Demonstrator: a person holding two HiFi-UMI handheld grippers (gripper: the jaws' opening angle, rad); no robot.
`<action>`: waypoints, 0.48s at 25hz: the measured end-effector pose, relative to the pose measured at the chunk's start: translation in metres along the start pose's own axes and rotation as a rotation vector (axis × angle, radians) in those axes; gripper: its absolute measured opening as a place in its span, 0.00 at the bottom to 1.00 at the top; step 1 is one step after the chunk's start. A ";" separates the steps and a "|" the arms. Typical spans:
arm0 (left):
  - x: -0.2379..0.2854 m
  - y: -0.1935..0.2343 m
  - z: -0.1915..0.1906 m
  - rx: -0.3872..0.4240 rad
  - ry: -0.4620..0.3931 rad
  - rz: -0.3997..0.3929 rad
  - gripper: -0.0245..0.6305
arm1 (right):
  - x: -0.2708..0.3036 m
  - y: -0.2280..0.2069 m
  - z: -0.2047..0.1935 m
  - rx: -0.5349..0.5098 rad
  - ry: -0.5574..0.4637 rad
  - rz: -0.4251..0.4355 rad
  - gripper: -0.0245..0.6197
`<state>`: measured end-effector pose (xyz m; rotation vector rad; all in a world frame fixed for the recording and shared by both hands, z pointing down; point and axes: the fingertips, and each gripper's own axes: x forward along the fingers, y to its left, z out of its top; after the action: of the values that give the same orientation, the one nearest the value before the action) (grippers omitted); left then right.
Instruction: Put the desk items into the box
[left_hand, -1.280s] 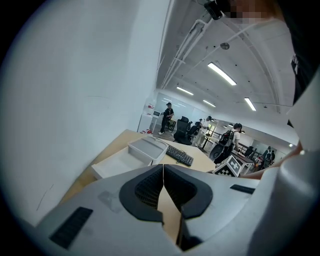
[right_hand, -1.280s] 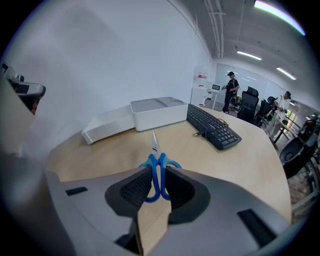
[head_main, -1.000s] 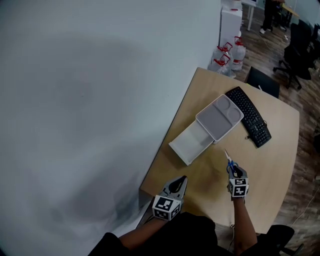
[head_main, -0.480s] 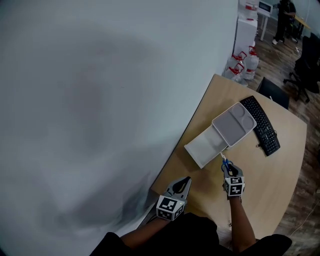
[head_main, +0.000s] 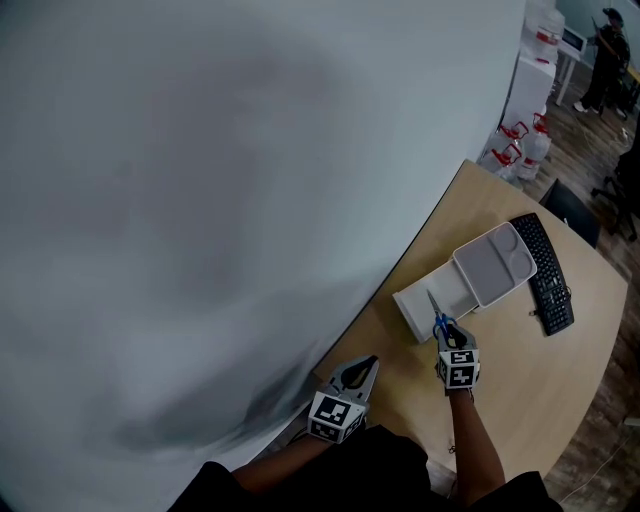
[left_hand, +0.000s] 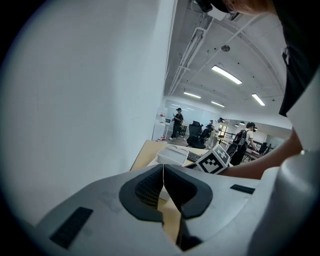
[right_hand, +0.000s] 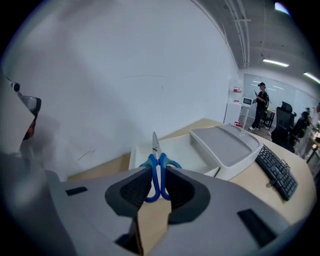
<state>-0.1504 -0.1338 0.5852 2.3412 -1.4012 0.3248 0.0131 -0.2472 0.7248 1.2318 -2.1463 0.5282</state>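
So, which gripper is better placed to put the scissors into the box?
Right. The right gripper is shut on the scissors, blades pointing at the open box just ahead. The left gripper is shut, empty and farther from the box.

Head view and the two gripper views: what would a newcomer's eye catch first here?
The blue-handled scissors stand out, clamped in the tongs of the right gripper, blades pointing toward the open white box on the wooden desk. A grey tray-like lid sits over the box's far end, with a black keyboard beside it. The large pale wall fills the left of the head view.
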 end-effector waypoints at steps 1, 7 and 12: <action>-0.003 0.002 0.000 0.019 0.004 0.010 0.06 | 0.004 0.004 0.001 -0.005 0.005 0.006 0.26; -0.011 0.011 -0.001 0.029 0.001 0.039 0.06 | 0.025 0.018 0.008 -0.042 0.026 0.022 0.26; -0.019 0.018 -0.007 -0.013 -0.002 0.058 0.06 | 0.043 0.024 -0.004 -0.073 0.082 0.036 0.26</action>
<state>-0.1754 -0.1234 0.5874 2.2944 -1.4704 0.3293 -0.0234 -0.2604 0.7559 1.1153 -2.1034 0.5021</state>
